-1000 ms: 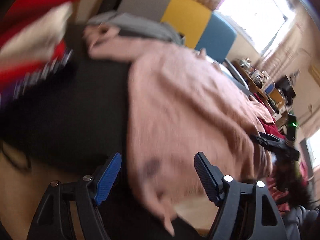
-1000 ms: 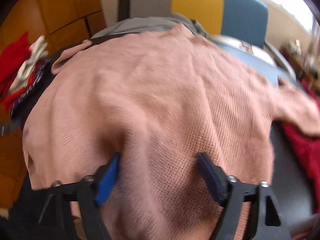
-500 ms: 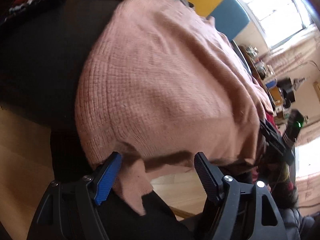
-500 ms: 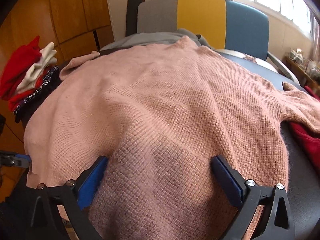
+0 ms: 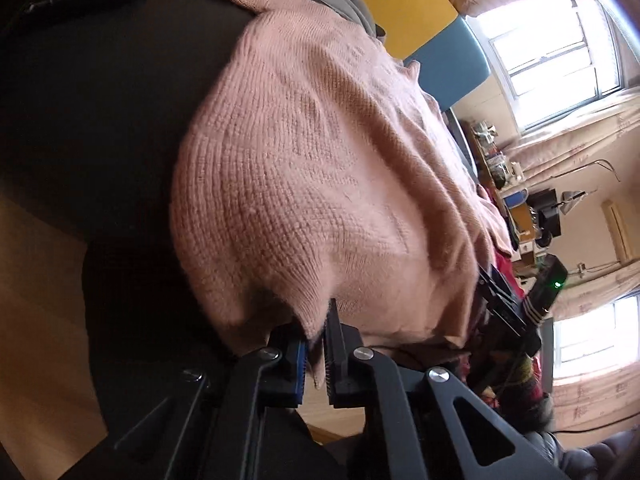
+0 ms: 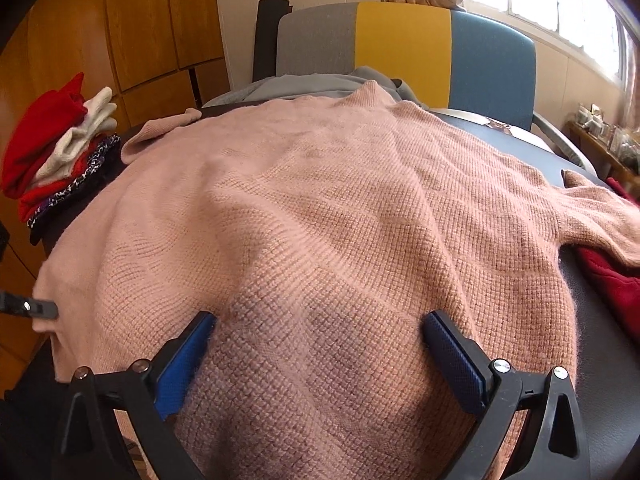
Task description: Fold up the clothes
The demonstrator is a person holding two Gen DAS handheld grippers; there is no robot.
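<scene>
dark table [image 6: 608,360]; left gripper [image 5: 316,344] pinches pink sweater [image 6: 340,220] (hem); right gripper [image 6: 320,356] agape

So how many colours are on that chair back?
3. On the chair back: grey panel left, yellow panel middle, blue panel right; lower part hidden.

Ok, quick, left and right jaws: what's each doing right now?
Left gripper: shut on the pink sweater hem.
Right gripper: open, jaws straddling the sweater, gripping nothing.
</scene>
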